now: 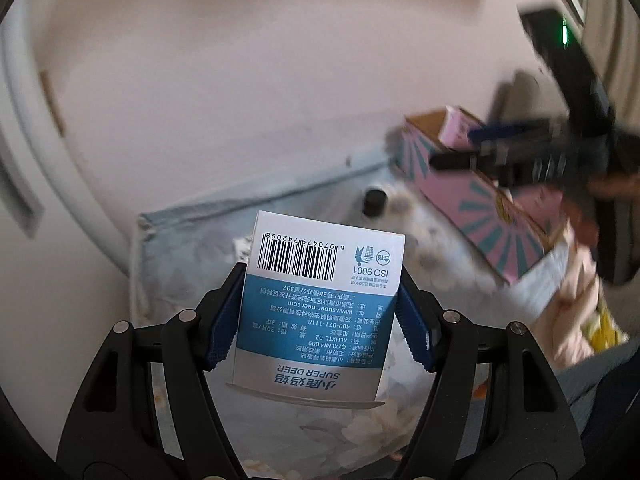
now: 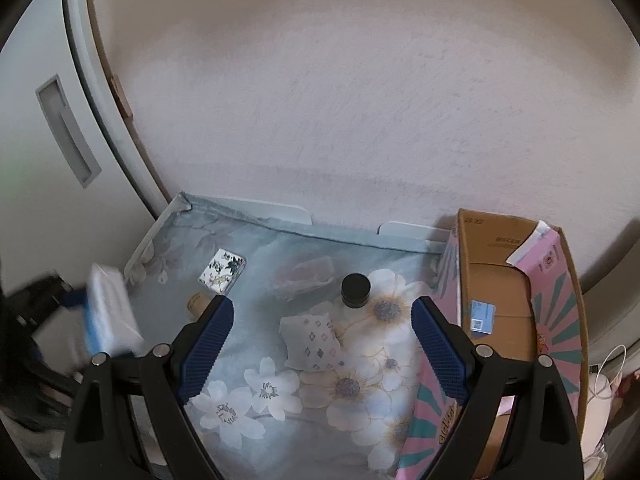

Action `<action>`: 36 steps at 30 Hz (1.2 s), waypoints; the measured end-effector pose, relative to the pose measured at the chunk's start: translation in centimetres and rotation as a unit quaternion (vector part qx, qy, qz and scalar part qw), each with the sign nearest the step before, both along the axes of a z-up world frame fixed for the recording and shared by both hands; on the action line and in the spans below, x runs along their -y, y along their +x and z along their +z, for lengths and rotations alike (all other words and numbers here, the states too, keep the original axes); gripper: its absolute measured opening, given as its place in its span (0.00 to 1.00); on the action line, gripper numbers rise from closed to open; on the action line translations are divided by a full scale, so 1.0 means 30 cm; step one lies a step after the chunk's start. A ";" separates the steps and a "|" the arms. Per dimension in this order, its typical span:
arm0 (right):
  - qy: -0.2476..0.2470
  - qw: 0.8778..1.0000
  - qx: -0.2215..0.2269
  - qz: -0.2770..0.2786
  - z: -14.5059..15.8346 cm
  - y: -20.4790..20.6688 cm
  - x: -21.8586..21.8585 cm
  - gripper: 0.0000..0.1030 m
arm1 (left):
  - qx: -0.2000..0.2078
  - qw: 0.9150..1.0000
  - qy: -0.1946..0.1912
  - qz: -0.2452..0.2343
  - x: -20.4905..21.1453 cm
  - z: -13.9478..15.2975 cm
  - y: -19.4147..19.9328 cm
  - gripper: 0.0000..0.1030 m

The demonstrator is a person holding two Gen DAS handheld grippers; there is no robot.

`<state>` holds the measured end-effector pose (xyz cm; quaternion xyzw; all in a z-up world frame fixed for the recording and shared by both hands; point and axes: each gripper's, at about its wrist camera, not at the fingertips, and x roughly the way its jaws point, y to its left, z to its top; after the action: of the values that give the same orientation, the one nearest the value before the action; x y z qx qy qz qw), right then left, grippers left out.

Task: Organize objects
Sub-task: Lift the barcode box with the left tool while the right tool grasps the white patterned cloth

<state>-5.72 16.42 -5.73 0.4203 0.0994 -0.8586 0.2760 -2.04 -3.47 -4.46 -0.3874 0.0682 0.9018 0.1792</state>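
Observation:
My left gripper [image 1: 320, 322] is shut on a white and blue Super Deer box [image 1: 320, 300] with a barcode, held above the floral cloth [image 1: 192, 264]. In the right wrist view that box [image 2: 108, 312] shows blurred at the far left. My right gripper [image 2: 322, 344] is open and empty above the floral cloth [image 2: 280, 400], beside the open pink cardboard box [image 2: 560, 292]. In the left wrist view it [image 1: 452, 160] hovers over the pink box [image 1: 480, 208]. A small black-capped jar [image 2: 355, 290], a patterned sachet [image 2: 314, 344] and a floral card [image 2: 222, 272] lie on the cloth.
A pale wall stands behind the table. A white door with a recessed handle [image 2: 68, 136] is at the left. The pink box has a blue label [image 2: 482, 316] inside. The jar [image 1: 374, 200] sits near the pink box. Clothes [image 1: 576, 304] lie at the right.

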 end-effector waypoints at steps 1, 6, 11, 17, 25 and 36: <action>0.003 1.000 0.003 0.003 -0.011 -0.003 0.005 0.86 | -0.004 1.000 0.002 0.008 0.006 0.015 -0.001 0.65; 0.017 1.000 0.015 0.015 -0.069 -0.018 0.030 0.86 | -0.027 0.999 0.015 0.045 0.031 0.091 0.008 0.65; 0.030 0.999 0.024 0.026 -0.121 -0.032 0.051 0.86 | -0.041 0.996 0.024 0.070 0.047 0.135 0.015 0.65; 0.092 0.992 0.067 0.053 -0.305 -0.083 0.120 0.86 | -0.046 0.994 0.035 0.093 0.055 0.155 0.020 0.65; 0.141 0.981 0.099 0.085 -0.463 -0.120 0.185 0.72 | -0.048 0.992 0.040 0.112 0.077 0.157 0.047 0.65; 0.146 0.978 0.121 0.086 -0.510 -0.131 0.190 0.48 | -0.052 0.989 0.046 0.128 0.102 0.162 0.066 0.65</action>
<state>-9.64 10.73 -21.01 0.5470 0.2255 -0.7507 0.2939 -0.07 -6.53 0.39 -0.3370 -0.0147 0.9383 0.0764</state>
